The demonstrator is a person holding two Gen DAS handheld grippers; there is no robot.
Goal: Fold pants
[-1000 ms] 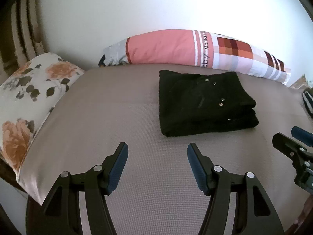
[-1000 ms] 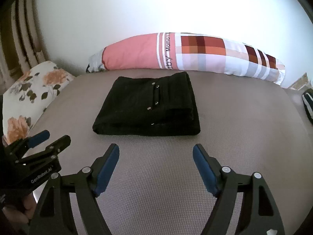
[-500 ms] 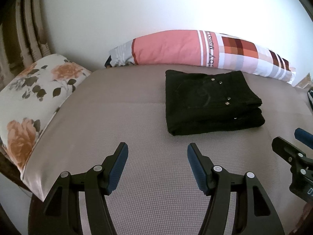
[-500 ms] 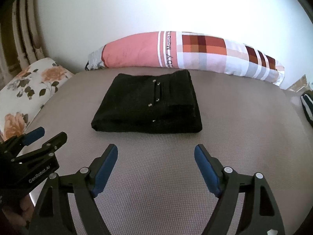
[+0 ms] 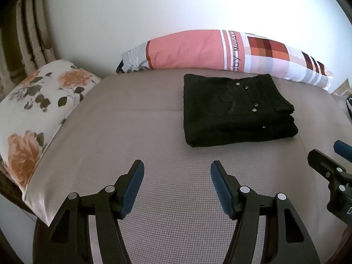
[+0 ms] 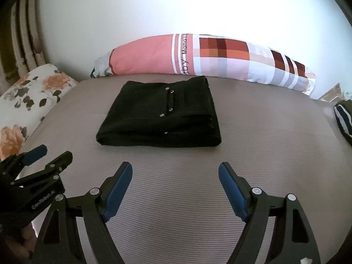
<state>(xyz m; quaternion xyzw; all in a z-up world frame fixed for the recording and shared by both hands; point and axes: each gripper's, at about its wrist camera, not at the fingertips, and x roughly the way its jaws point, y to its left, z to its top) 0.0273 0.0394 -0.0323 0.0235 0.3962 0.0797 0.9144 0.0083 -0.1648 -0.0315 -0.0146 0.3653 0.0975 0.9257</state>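
Observation:
The black pants (image 5: 235, 110) lie folded into a neat rectangular stack with small metal studs on top, near the back of the grey-brown bed. In the right wrist view the pants (image 6: 162, 116) sit straight ahead. My left gripper (image 5: 177, 171) is open over bare mattress, in front and to the left of the stack, nothing between its blue pads. My right gripper (image 6: 175, 172) is open too, just in front of the stack and clear of it. Each gripper shows in the other's view: the right gripper (image 5: 330, 165) at the right edge, the left gripper (image 6: 46, 156) at the lower left.
A long pink and plaid bolster (image 5: 220, 52) lies along the white wall behind the pants. A floral pillow (image 5: 39, 105) sits at the bed's left end before a slatted headboard (image 5: 24, 33). A dark striped cloth (image 6: 343, 118) lies at the right edge.
Both views have shifted only slightly; the pants stack stays folded in the same place and neither gripper touches it.

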